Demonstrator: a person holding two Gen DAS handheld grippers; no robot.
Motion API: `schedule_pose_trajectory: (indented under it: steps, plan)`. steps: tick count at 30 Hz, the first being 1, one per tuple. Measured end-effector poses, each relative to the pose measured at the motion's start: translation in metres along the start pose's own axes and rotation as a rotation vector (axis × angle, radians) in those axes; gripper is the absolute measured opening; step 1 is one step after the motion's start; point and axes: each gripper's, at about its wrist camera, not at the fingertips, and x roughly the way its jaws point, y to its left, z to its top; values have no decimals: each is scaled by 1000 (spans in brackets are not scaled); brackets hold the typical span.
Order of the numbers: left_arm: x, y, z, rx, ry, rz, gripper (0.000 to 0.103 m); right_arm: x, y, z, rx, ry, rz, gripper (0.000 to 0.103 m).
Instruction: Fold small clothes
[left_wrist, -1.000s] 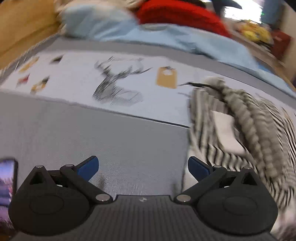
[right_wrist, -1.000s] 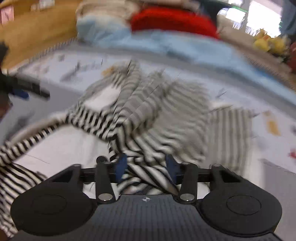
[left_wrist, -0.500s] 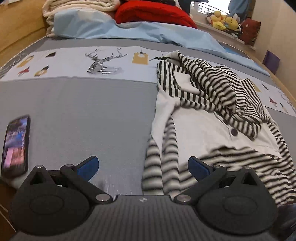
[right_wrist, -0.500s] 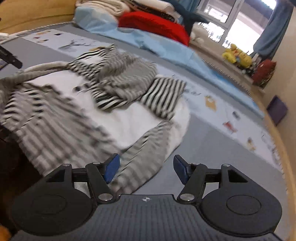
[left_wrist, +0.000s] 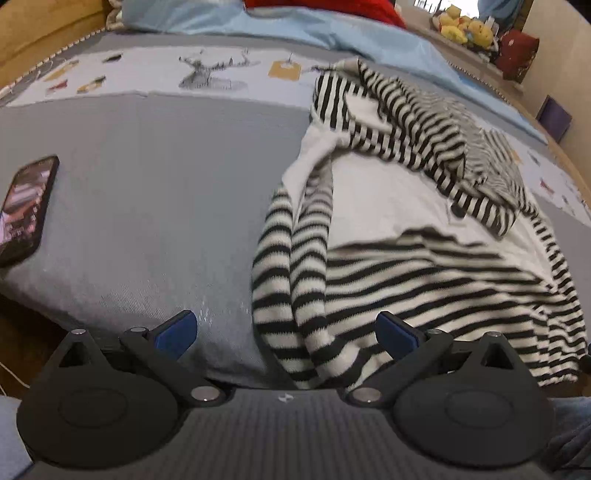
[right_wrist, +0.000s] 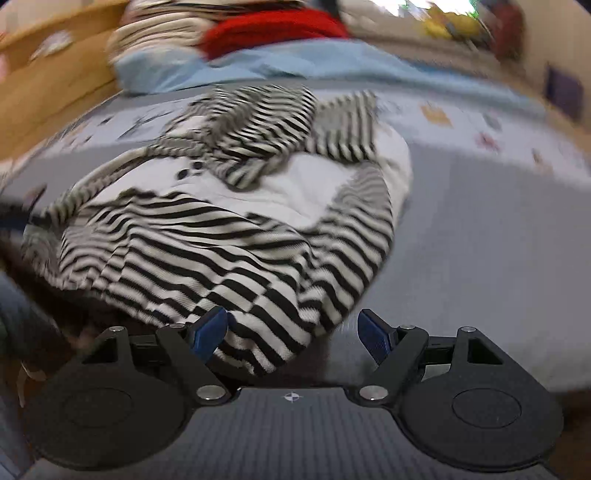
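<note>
Both grippers are gaping wide over a striped garment lying crumpled on the bed.

The left gripper (left_wrist: 286, 330) is straddling a dangling striped sleeve (left_wrist: 291, 273) at the bed's near edge, holding nothing. The right gripper (right_wrist: 291, 330) is hanging spread over the hem of the striped garment (right_wrist: 229, 236). A phone (left_wrist: 26, 206) is lying well left on the grey bed cover (left_wrist: 147, 192), with a red cushion (right_wrist: 273, 29) lying beyond.

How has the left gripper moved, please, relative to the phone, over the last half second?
Yes. The left gripper has moved forward: the phone and striped garment loom larger and nearer.
</note>
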Motion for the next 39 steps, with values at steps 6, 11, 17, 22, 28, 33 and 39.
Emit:
schedule_pose_trajectory:
  steps: [6,11,17,22,28,33,39]
  plan:
    - [7,-4,-8,42,78,-81,28,20,-16,-11,203,78,134,37]
    - [-21,-12,-14,134,16,-107,8,5,-5,-12,140,38,114,13]
    - [-75,2,-24,124,-73,-168,7,-60,-4,-7,116,-91,118,0]
    - [-92,1,-29,139,-74,-218,7,-107,-11,-18,90,-163,129,0]
    - [-70,-5,-23,126,-39,-197,7,-70,-28,-8,262,-74,116,42]
    - [-66,-6,-26,145,-33,-185,8,-18,-29,7,388,-45,95,65]
    - [-64,-3,-28,135,-32,-178,8,34,-21,2,413,100,145,16]
